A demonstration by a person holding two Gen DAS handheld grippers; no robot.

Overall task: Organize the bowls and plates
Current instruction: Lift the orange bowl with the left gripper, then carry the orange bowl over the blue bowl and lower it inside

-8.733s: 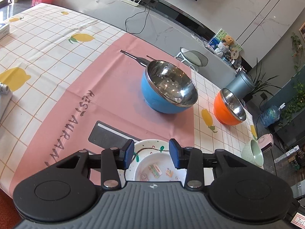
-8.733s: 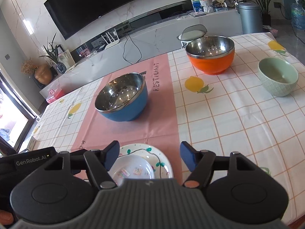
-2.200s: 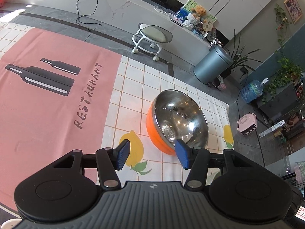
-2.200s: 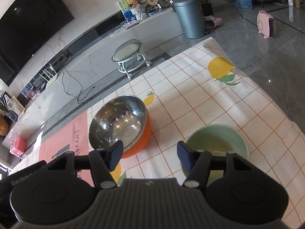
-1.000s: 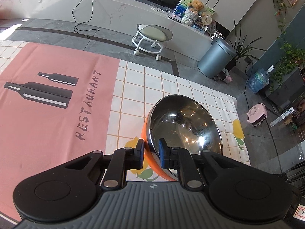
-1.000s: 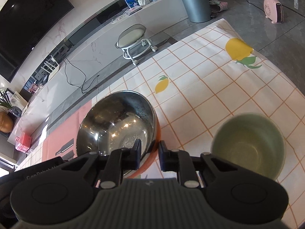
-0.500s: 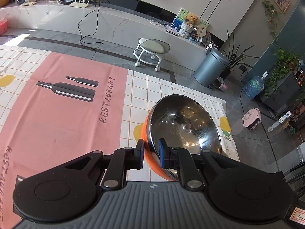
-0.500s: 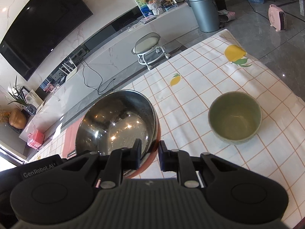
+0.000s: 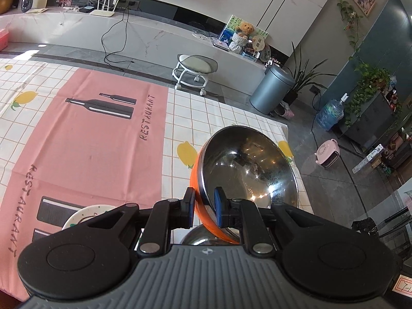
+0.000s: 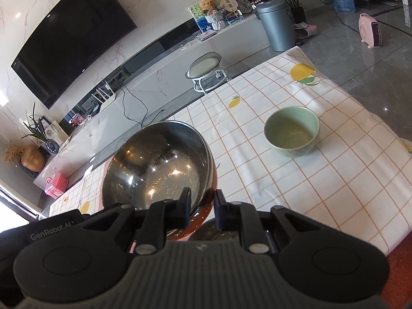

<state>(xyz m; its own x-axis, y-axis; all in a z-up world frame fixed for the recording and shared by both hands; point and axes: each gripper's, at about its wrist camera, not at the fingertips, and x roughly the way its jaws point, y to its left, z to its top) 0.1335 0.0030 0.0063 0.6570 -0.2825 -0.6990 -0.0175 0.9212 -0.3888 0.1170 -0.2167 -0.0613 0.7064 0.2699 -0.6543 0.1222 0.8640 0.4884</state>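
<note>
An orange bowl [image 9: 247, 170] with a shiny steel inside is held up off the table, tilted. My left gripper [image 9: 204, 203] is shut on its near rim. My right gripper [image 10: 202, 207] is shut on the rim of the same orange bowl [image 10: 159, 164] from the other side. Below it, the steel rim of another bowl [image 9: 193, 235] shows just under my fingers, also in the right wrist view [image 10: 219, 233]. A white patterned plate [image 9: 85, 215] lies at the near left. A pale green bowl [image 10: 292, 131] stands on the checked cloth to the right.
The table has a checked lemon cloth [image 10: 322, 180] and a pink runner [image 9: 85, 139]. Its right edge [image 10: 386, 128] drops to the grey floor. Beyond the far edge stand a white stool [image 9: 197, 67] and a grey bin [image 9: 271, 90].
Both grippers have lifted the orange bowl and carried it back toward the near side. The plate and the rim of another bowl have come into view beneath it.
</note>
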